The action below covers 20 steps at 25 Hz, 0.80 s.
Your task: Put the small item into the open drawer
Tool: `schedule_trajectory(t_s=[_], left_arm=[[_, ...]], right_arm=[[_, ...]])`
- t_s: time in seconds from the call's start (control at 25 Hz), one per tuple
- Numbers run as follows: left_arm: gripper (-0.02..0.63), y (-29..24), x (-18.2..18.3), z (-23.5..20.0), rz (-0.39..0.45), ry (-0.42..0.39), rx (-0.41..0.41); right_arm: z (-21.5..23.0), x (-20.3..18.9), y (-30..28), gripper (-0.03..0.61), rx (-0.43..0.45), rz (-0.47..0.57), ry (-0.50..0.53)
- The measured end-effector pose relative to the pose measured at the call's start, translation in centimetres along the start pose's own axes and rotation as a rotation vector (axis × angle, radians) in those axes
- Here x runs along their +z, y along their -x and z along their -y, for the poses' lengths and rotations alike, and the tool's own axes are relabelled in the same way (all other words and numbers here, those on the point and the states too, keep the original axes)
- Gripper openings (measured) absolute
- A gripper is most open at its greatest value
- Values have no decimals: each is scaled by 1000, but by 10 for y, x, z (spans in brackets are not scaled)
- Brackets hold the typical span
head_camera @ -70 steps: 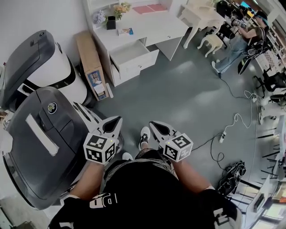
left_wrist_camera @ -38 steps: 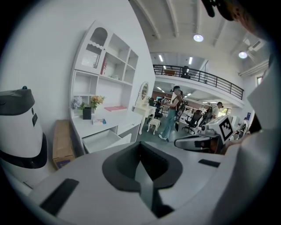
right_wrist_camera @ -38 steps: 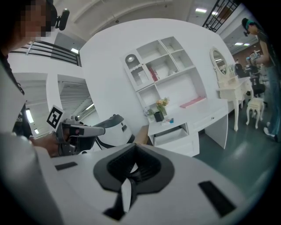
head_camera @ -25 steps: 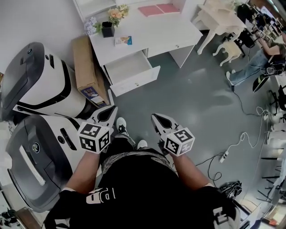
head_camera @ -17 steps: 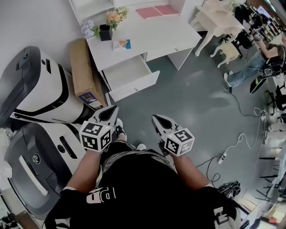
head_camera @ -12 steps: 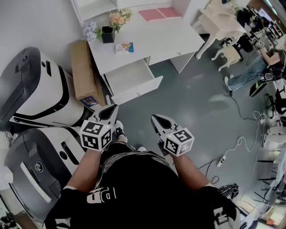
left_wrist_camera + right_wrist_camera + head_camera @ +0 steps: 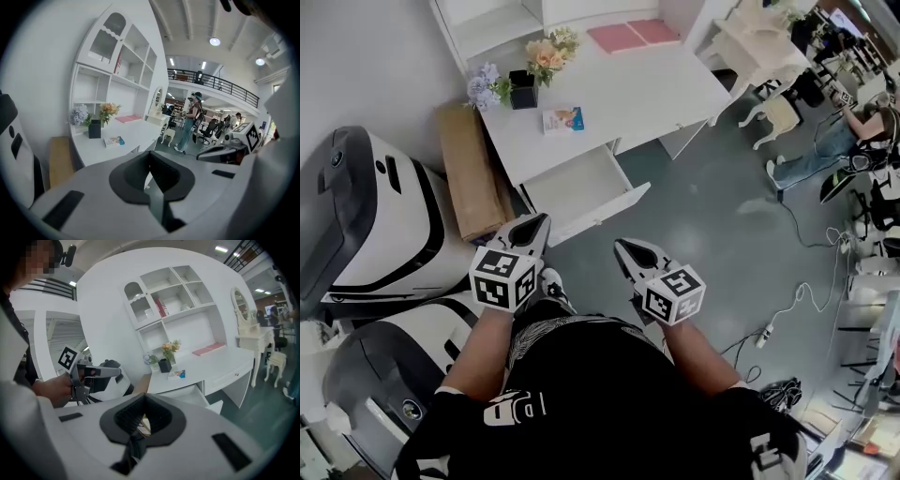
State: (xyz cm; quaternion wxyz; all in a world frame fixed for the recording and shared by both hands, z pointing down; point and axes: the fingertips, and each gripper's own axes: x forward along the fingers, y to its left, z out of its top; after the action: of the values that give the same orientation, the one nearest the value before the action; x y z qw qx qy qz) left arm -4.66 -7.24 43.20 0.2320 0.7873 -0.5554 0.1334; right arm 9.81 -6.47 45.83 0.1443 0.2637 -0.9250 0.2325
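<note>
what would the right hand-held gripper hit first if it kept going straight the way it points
Most likely the open drawer; the right hand-held gripper aims at it, though depth is unclear.

No wording is legible. Marks present:
- White block characters, unreadable, on the person's black sleeve [image 7: 517,407].
- Square black-and-white code markers on the cubes of the left gripper [image 7: 534,225] and right gripper [image 7: 623,249].
- Round emblem, grey machine [image 7: 370,380].
- Printed cover, text too small to read, on the booklet [image 7: 563,119] near the desk's [image 7: 642,84] front edge.
</note>
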Motion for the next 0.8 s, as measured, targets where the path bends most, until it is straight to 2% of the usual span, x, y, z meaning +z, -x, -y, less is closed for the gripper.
schedule_trajectory(t_s=[0.32,0.56,0.8], left_arm=[[14,-18,9,-75,-32,-7,0],[14,-25,12,-124,-55,-42,9],[14,-36,12,-155,-71,-45,-3]], right_arm=[[1,42,-66,8,-27,-33,53],[-6,32,-120,8,-24,-206,261],[-4,37,-152,8,-30,-215,237]])
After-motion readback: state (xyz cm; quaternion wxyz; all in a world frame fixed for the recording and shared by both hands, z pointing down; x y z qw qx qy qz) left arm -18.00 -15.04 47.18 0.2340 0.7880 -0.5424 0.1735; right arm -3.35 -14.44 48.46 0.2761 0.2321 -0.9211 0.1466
